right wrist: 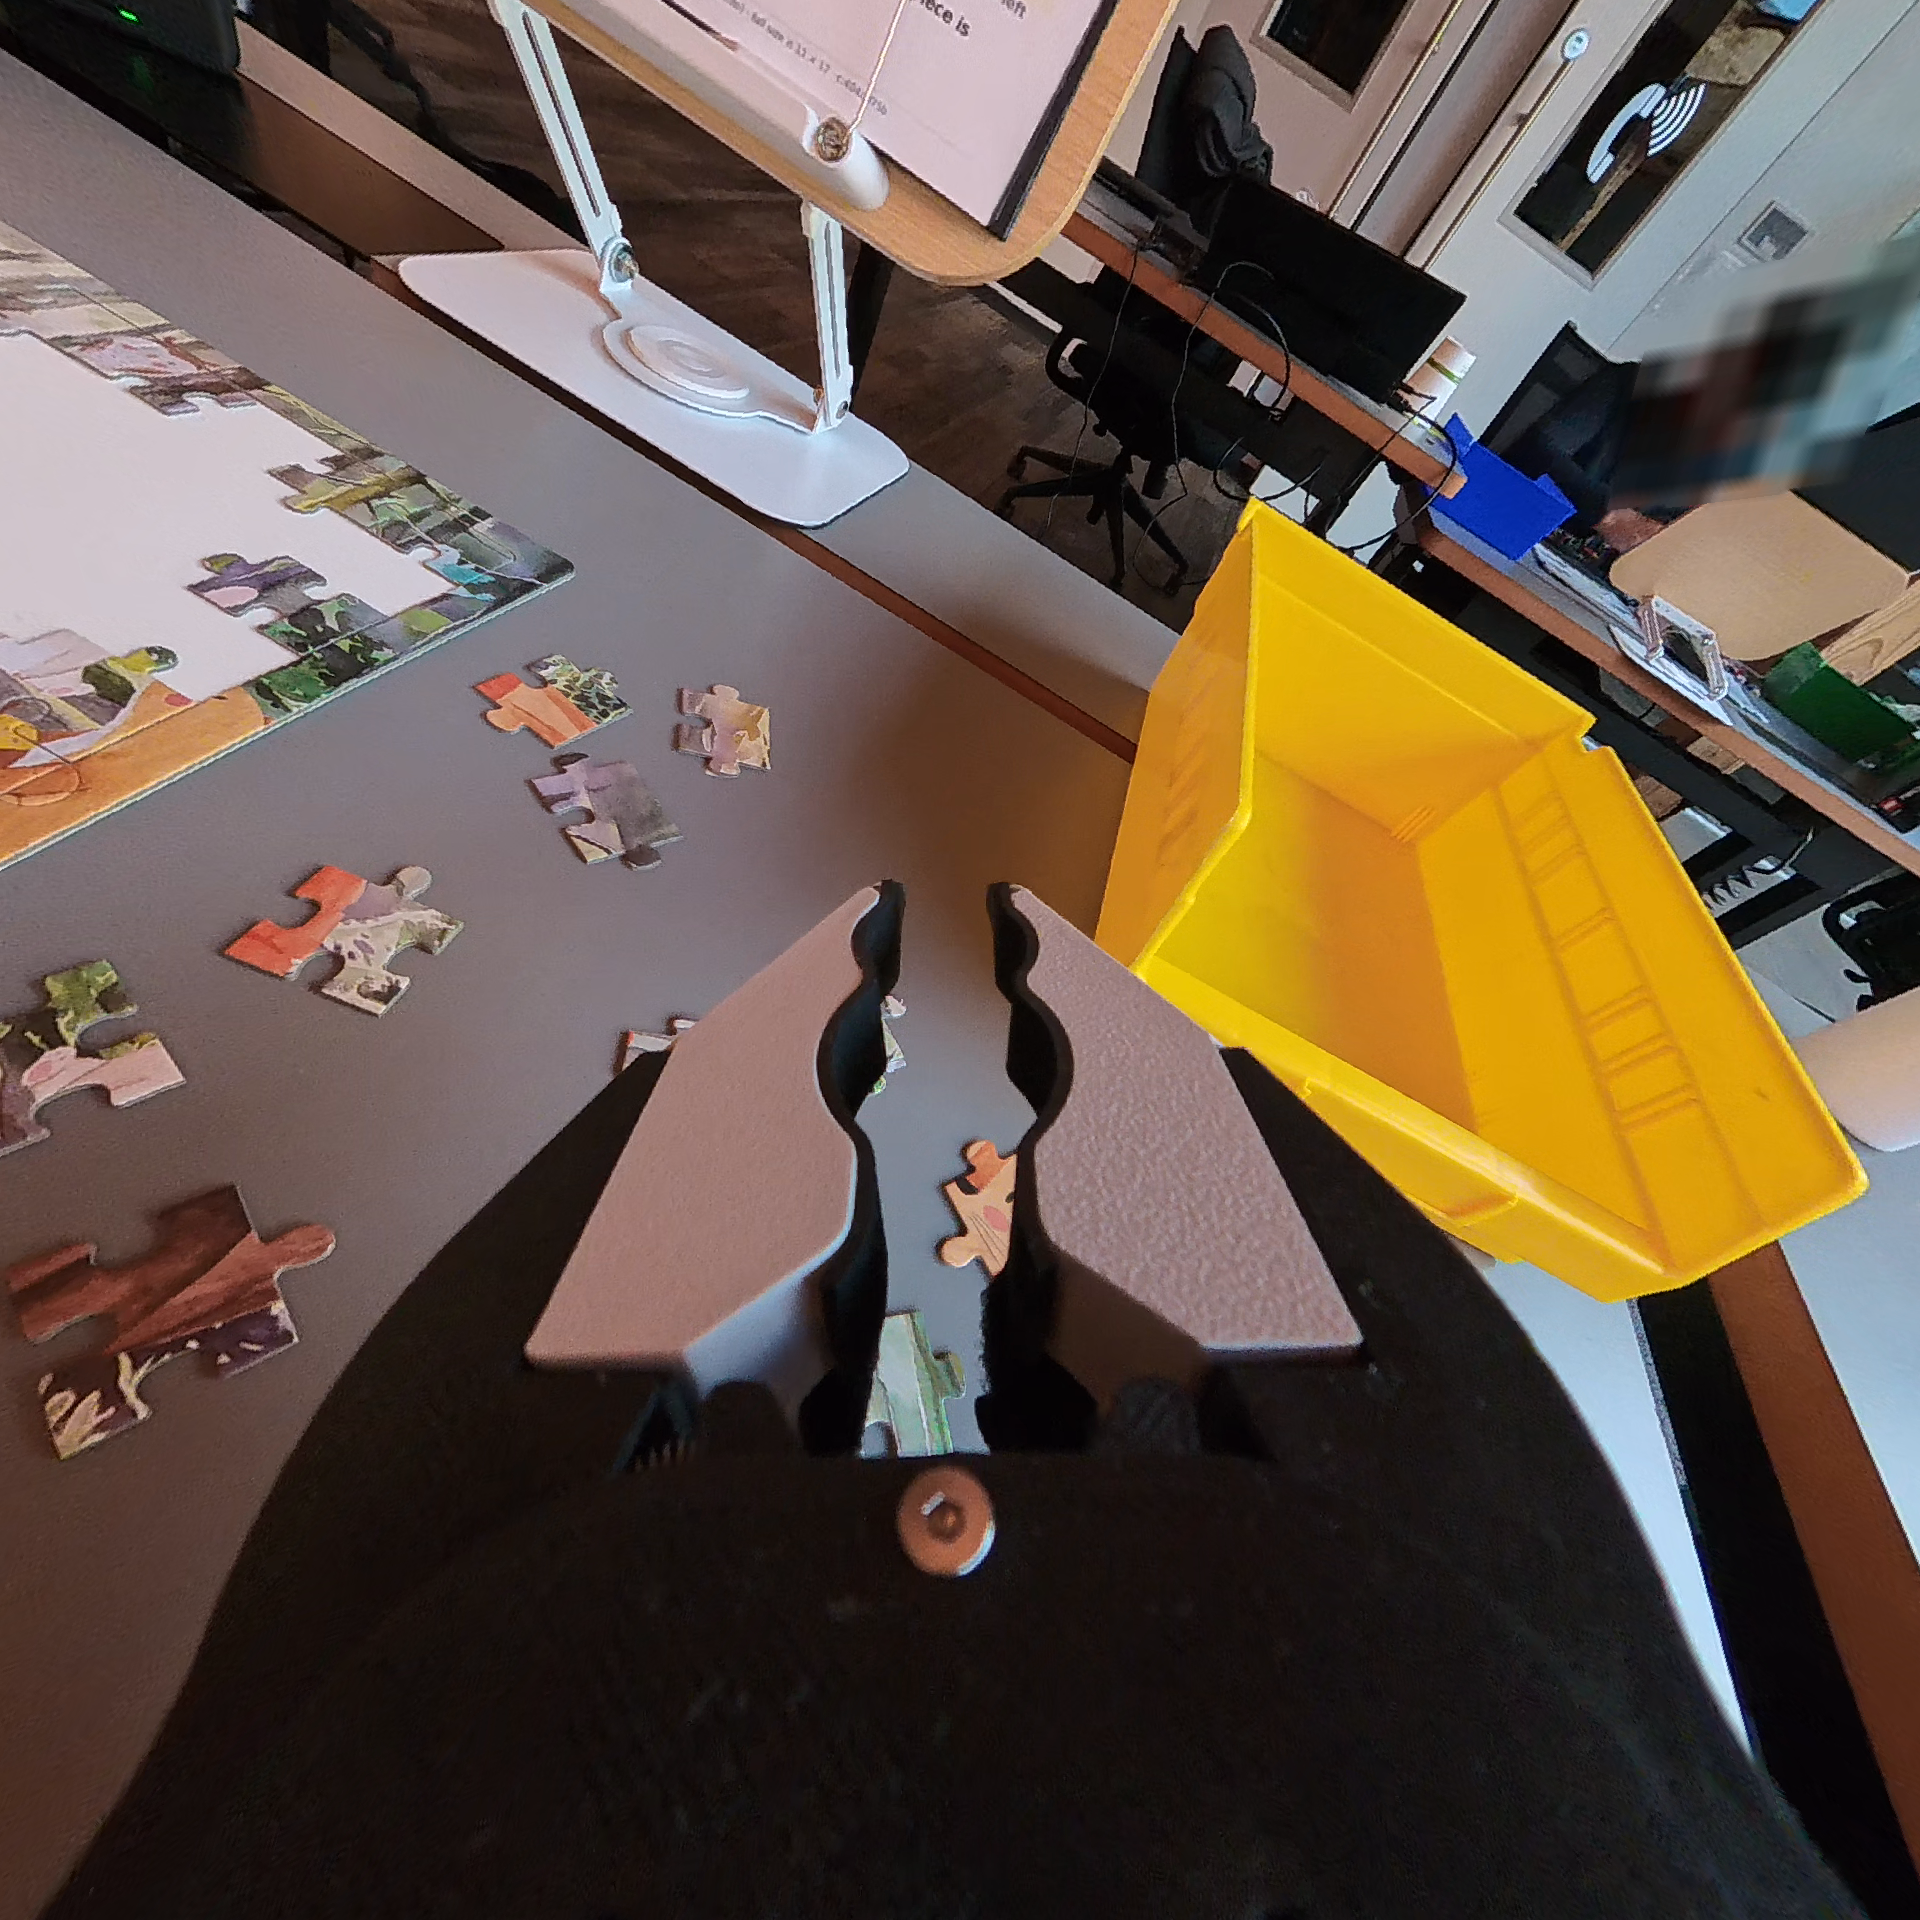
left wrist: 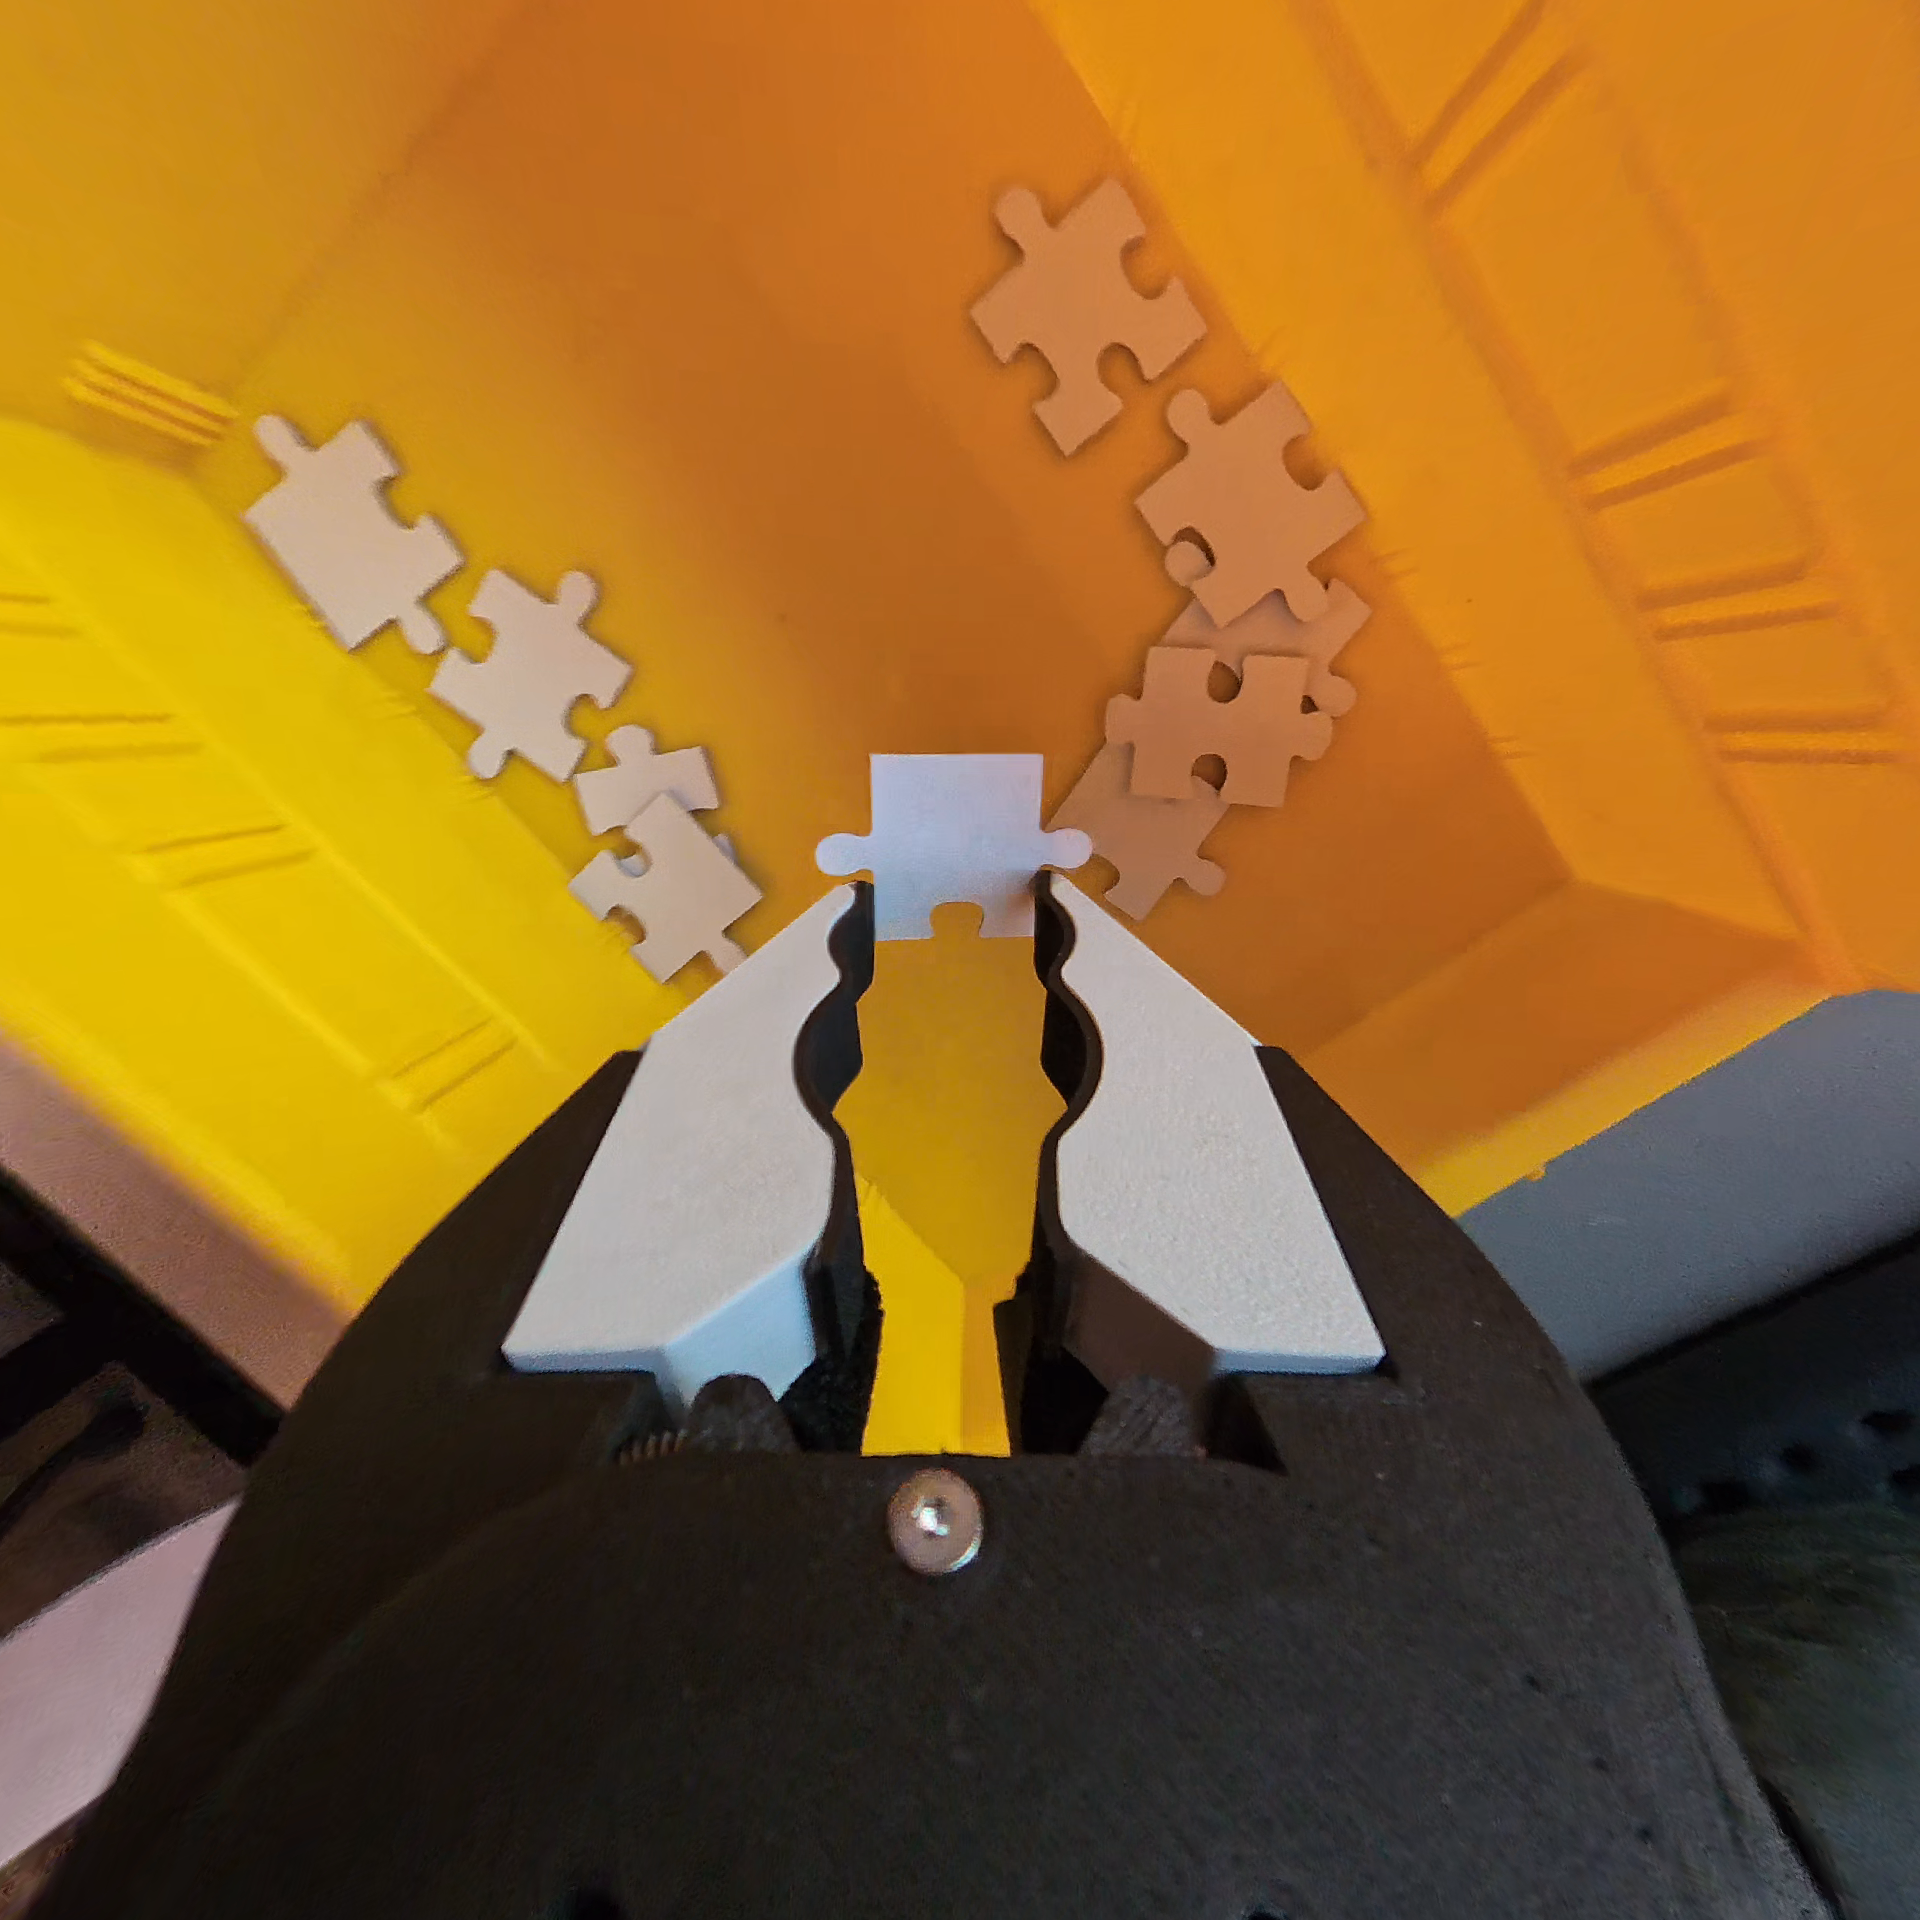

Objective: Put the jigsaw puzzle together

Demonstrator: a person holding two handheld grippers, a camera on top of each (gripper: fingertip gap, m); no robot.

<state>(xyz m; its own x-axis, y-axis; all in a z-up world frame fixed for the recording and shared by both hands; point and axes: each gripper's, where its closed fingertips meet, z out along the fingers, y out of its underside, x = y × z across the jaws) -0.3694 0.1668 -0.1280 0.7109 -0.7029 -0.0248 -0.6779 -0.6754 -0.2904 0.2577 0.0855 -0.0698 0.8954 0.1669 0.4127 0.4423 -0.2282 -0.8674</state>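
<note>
In the left wrist view my left gripper [left wrist: 954, 896] is inside a yellow bin [left wrist: 665, 343] and is shut on a puzzle piece [left wrist: 954, 840], seen from its plain grey back. Several more pieces lie face down on the bin floor, some at the left [left wrist: 530, 670], some at the right [left wrist: 1247, 499]. In the right wrist view my right gripper [right wrist: 943, 902] is open and empty above the grey table [right wrist: 727, 582]. The partly built puzzle [right wrist: 312, 623] lies at the left. Loose coloured pieces [right wrist: 348, 935] lie around it. The yellow bin [right wrist: 1455, 935] stands to the right of the gripper.
A white stand [right wrist: 665, 364] with a wooden board [right wrist: 935, 208] holding a sheet stands at the table's far edge. Behind are office chairs, desks, a blue bin [right wrist: 1507, 499] and a mosaic patch. The table's right edge runs under the yellow bin. My right fingertips sit around 65 centimetres from my left ones.
</note>
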